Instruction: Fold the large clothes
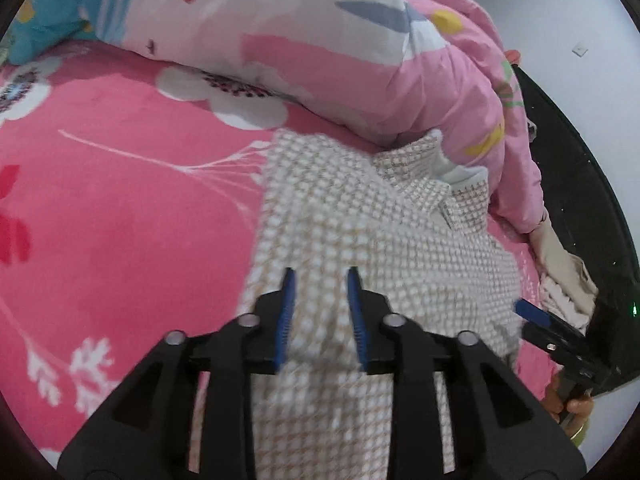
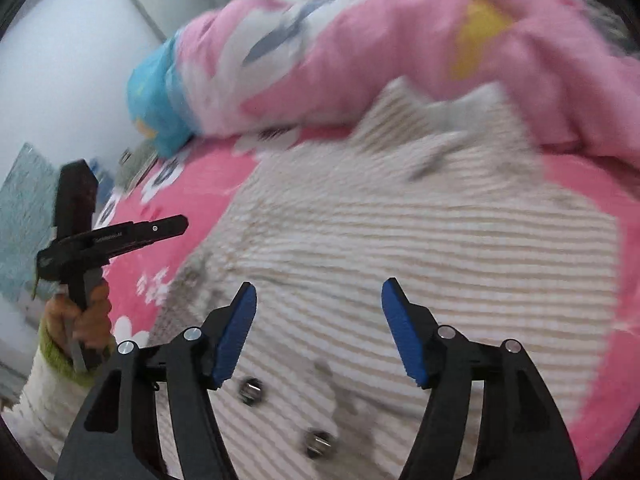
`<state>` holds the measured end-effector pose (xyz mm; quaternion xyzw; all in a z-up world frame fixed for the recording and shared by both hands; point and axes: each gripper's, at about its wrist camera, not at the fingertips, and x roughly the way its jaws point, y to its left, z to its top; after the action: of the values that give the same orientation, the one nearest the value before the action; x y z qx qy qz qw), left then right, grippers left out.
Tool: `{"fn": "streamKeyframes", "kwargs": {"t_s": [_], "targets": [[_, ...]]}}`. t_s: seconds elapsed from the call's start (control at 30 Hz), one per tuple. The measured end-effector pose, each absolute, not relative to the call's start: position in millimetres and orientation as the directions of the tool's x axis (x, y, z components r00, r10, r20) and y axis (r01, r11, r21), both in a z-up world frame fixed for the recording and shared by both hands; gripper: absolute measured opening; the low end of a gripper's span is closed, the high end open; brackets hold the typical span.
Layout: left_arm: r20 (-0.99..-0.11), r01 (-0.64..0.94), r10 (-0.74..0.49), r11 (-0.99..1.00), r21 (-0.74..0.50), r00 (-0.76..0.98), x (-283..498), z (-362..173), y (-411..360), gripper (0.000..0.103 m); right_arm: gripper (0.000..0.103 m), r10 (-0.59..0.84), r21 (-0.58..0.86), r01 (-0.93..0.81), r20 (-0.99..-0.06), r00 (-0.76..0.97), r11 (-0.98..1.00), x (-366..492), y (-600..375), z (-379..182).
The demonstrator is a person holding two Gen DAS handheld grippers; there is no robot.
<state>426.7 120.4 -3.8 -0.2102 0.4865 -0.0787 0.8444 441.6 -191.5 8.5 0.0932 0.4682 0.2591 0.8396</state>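
On the bed (image 1: 120, 200), below the quilt (image 1: 440, 92): checked coat (image 1: 360, 220) laid flat for folding, L tongs (image 1: 320, 276) and R tongs (image 2: 319, 292) both released, hovering w/o grip.

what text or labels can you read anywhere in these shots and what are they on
No text can be read.
Left gripper, seen in the right wrist view: pale lettering on the side of its black finger, too small and blurred to read.
Checked jacket: a small tag near the collar, no lettering readable.
Pink quilt and pink sheet: printed patterns only, no words.
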Motion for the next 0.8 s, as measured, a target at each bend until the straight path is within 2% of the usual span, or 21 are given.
{"fn": "streamKeyframes", "kwargs": {"t_s": [0.23, 0.53, 0.57, 0.63, 0.67, 0.8], "targets": [[-0.809, -0.15, -0.413, 0.847, -0.51, 0.42, 480.7, -37.0, 120.4, 0.028, 0.064, 0.379, 0.354, -0.152, -0.762, 0.525, 0.923, 447.0, -284.4, -1.5], [-0.869, -0.159, -0.339, 0.896, -0.416, 0.362, 505.5, -50.4, 108.3, 0.027, 0.064, 0.377, 0.384, -0.095, -0.776, 0.505, 0.918, 461.6, -303.2, -35.6], [-0.873, -0.146, -0.322, 0.907, -0.396, 0.366, 504.6, -47.3, 103.7, 0.025, 0.064, 0.376, 0.385, -0.093, -0.776, 0.506, 0.918, 460.9, -303.6, -36.4], [-0.879, -0.109, -0.288, 0.93, -0.351, 0.381, 503.6, -39.2, 93.8, 0.009, 0.064, 0.373, 0.384, -0.09, -0.773, 0.513, 0.919, 461.0, -304.9, -37.1], [-0.877, -0.077, -0.267, 0.943, -0.323, 0.399, 501.8, -30.5, 86.6, 0.006, 0.064, 0.366, 0.379, -0.086, -0.772, 0.52, 0.922, 460.1, -306.7, -35.6], [-0.802, 0.026, -0.298, 0.942, -0.333, 0.517, 499.1, 18.5, 71.7, 0.003, 0.064, 0.342, 0.367, -0.073, -0.754, 0.56, 0.927, 455.6, -316.4, -24.2]]}}
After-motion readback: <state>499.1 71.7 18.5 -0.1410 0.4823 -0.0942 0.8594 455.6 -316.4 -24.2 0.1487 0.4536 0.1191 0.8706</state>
